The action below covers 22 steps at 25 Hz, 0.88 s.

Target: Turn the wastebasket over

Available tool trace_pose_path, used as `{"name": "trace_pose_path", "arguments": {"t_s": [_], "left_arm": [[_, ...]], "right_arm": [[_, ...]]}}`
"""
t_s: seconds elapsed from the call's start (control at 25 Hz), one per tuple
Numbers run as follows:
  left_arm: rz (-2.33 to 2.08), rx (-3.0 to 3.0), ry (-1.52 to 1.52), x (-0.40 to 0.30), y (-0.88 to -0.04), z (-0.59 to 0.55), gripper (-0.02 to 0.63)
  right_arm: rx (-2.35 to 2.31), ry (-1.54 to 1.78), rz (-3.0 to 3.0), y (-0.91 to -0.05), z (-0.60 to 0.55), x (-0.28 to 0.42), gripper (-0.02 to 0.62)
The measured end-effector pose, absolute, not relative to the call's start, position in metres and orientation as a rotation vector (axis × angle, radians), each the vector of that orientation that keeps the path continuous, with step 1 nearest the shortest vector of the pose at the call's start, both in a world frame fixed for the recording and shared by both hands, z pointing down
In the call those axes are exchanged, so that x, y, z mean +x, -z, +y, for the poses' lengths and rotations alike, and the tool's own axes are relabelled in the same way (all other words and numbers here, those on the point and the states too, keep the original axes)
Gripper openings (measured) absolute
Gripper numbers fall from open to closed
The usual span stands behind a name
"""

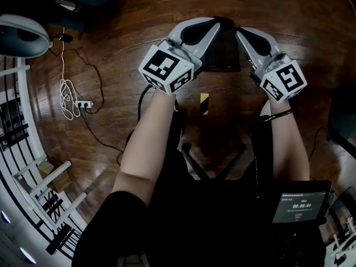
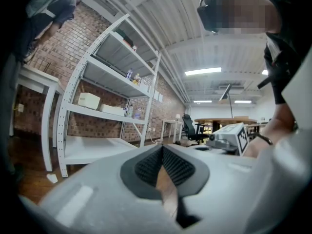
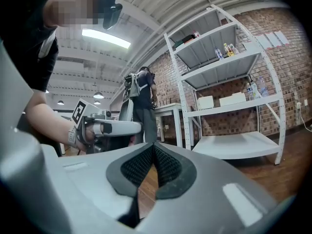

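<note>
Site, as I read it off my feeds: an open-plan lab or workshop in an industrial-style hall.

Evidence:
- bare brick wall (image 3: 292,82)
- white ribbed ceiling (image 2: 161,13) with strip lights (image 2: 203,71)
- white metal shelving rack (image 3: 234,145) holding boxes (image 3: 231,99) and bottles (image 3: 226,49)
- dark wood plank floor (image 1: 139,15), with a power strip (image 1: 84,104) and a loose white cable (image 1: 67,90) lying on it

Further back I see a white worktop (image 3: 168,107) against the brick, a black office chair (image 2: 190,128) and a round wooden table (image 2: 224,121). A person (image 3: 144,101) wearing a backpack stands by the worktop.
</note>
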State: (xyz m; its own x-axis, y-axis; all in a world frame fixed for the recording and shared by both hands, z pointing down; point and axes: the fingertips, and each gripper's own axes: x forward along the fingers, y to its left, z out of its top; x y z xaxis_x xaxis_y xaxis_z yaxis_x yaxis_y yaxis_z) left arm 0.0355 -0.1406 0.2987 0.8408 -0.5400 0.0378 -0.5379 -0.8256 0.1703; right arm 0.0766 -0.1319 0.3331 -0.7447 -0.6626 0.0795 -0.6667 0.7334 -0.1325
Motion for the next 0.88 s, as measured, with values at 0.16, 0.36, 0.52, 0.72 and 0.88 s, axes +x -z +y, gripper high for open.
{"name": "trace_pose_path", "arguments": {"t_s": [0.16,0.36,0.52,0.72,0.88], "left_arm": [[-0.839,2.844,0.039,0.039,-0.292,-0.152,0.002],[-0.823,2.86,0.034,0.039,-0.291,-0.149,0.002],[-0.806,2.865,0.015,0.039,-0.294,-0.145,0.002],[-0.82,2.856,0.048,0.045,-0.289,-0.153,0.002],[-0.819,2.866,0.049,0.053,-0.279,-0.153,0.002]], "right_arm": [[1.154,-0.275,-2.889,-0.336,-0.144,0.083,0.009],[1.211,-0.32,-2.873,-0.342,-0.15,0.083,0.009],[1.273,-0.366,-2.847,-0.349,-0.153,0.089,0.009],[1.422,-0.59,-2.825,-0.373,-0.166,0.107,0.009],[1.615,-0.872,-2.78,-0.404,-0.165,0.124,0.009]]}}
